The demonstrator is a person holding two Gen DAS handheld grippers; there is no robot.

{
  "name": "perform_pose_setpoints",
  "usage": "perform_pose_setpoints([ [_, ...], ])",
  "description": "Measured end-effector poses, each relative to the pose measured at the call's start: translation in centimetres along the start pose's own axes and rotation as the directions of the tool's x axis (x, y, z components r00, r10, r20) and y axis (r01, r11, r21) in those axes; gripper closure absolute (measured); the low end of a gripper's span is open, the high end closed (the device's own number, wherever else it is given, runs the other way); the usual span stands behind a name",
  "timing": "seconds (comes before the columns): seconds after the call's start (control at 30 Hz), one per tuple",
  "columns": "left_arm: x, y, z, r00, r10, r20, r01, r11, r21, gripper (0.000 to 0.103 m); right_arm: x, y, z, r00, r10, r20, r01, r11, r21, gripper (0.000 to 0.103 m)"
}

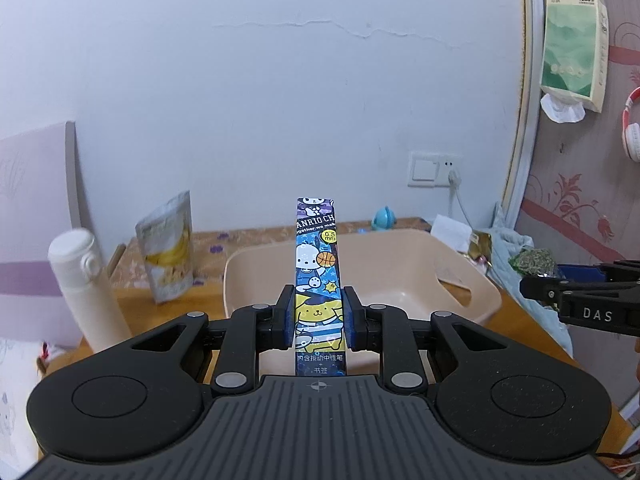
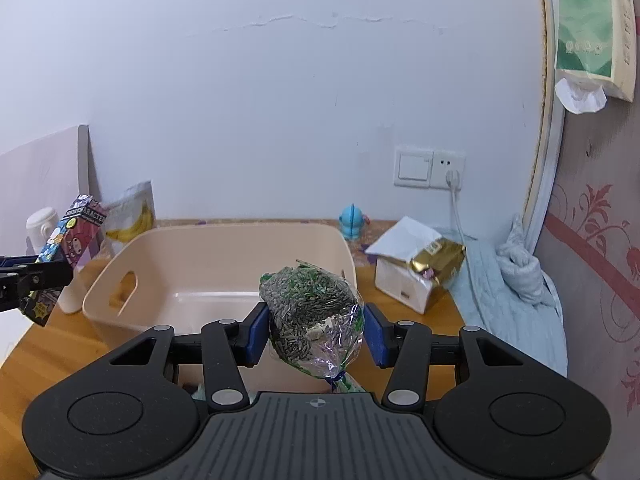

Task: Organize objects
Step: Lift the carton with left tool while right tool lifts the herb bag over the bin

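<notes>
Upright, pen box (image 1: 318, 280) sits clamped between left gripper (image 1: 318, 318) pads.

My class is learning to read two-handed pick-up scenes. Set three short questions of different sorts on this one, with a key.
1. True or false: the beige bin already holds the pen box.
2. What do the right tongs grip?
   A) banana snack pouch B) clear bag of seeds C) white bottle
3. Fill in: the blue toy stands behind the bin, against the ____.

Key: 1 false, the left tongs hold it upright above the bin; 2 B, the bag of seeds; 3 wall.
</notes>
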State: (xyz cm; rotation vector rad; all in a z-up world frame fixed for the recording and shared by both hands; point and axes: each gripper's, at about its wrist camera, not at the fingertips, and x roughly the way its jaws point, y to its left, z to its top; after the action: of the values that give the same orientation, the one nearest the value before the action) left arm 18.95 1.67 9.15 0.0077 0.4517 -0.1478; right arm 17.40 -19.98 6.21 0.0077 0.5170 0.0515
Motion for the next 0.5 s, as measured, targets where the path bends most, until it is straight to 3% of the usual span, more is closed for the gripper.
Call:
perform_pose_setpoints([
  [0.3, 5.6, -0.1, 2.3, 1.0, 0.023, -0.02, -0.022, 0.999, 0.041, 0.08, 3.4, 0.4, 2.9, 1.0, -0.004, 0.014, 0.004, 1.0, -0.008, 0.056],
  [0.5, 9.7, -0.4, 2.8, 0.996, 0.011, -0.09, -0.004, 0.997, 0.071, 0.08, 6.5, 1.2, 4.1, 1.0, -0.013, -0.011, 0.013, 0.999, -0.042, 0.056],
])
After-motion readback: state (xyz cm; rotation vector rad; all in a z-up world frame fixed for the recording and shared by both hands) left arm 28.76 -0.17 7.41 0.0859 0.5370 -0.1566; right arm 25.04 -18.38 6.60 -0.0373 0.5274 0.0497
